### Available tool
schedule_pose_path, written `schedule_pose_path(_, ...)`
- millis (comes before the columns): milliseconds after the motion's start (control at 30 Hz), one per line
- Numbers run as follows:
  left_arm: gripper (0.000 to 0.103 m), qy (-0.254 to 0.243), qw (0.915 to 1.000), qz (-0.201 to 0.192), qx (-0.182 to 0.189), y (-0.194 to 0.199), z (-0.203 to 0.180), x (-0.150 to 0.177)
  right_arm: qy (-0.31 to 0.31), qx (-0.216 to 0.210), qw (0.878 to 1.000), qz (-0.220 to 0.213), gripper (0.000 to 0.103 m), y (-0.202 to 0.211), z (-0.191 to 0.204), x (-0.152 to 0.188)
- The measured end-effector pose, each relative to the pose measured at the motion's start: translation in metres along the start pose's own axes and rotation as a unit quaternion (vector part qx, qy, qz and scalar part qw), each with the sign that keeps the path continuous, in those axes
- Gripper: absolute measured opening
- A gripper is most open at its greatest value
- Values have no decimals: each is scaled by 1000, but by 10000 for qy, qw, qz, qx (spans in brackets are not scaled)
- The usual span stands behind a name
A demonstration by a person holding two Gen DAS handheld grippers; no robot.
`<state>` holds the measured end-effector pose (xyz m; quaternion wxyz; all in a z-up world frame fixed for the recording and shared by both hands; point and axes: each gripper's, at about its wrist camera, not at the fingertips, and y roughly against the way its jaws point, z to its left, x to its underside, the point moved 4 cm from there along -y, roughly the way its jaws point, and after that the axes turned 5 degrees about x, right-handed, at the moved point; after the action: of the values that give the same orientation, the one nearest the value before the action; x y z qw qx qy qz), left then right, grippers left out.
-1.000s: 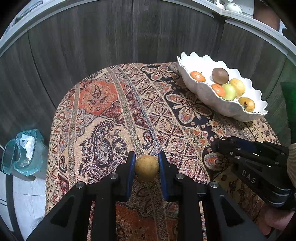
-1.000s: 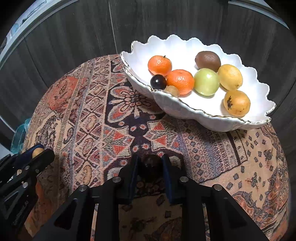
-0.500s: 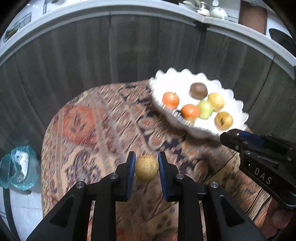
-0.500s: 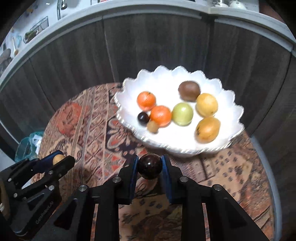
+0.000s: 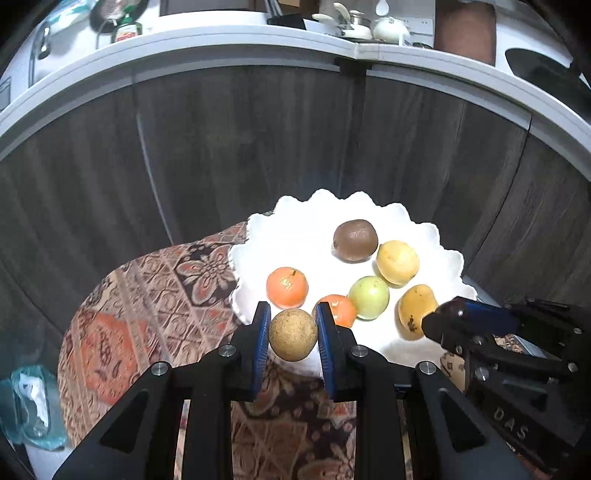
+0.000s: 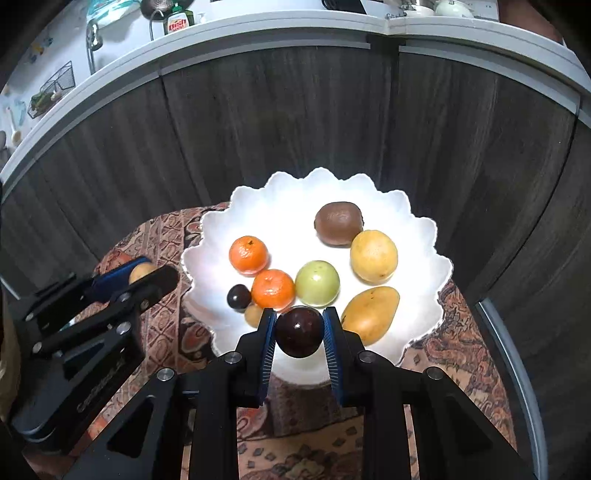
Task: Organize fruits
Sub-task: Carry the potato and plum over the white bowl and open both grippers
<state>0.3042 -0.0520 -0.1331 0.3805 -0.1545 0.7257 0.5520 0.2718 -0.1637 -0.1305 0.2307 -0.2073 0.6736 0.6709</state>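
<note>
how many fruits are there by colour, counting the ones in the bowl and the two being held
orange: 2, two tangerines
yellow: 2, a lemon-like fruit and a mango
green: 1, a round green fruit
brown: 1, a kiwi
tan: 2, a small one in the bowl and one in the left gripper
dark purple: 2, one in the bowl and one in the right gripper
total: 10

Home kitchen; sink tap (image 6: pixel 92 37), dish soap (image 6: pixel 178 24).

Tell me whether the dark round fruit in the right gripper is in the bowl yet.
Not yet. The dark fruit is clamped between the right gripper pads, held above the white bowl near edge.
</note>
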Motion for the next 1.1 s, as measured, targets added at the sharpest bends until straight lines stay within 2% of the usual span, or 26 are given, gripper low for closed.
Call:
schedule_pose_path(300,25,-135,9996,238,33,-37,-3,2,2,-66,9996,267,27,-27,0,6)
schedule_pose_path(467,26,-121,9996,272,8,-42,-1,4,-10,-76,9994,324,27,-33,0,9)
schedule_pose_path(567,38,-105,9996,243,-81,-40,1,4,-10,-42,9995,315,28,-33,0,9)
schedule_pose_path(633,42,-72,9996,225,-148,-37,4,3,6,-3,9995,301,30,-32,-1,8)
schedule_pose_path(733,50,-10,9995,195,-250,-31,8,4,3,111,9997,229,44,-28,-3,8)
schedule_pose_path(800,61,-21,9993,173,-322,-26,8,5,8,216,9996,176,57,-24,-4,7)
schedule_pose_path(900,72,-35,9988,88,-477,-15,11,6,23,343,9994,84,65,-15,-5,7)
schedule_pose_path(1100,88,17,9974,-49,-720,14,15,7,0,444,9990,-28,69,3,-5,10)
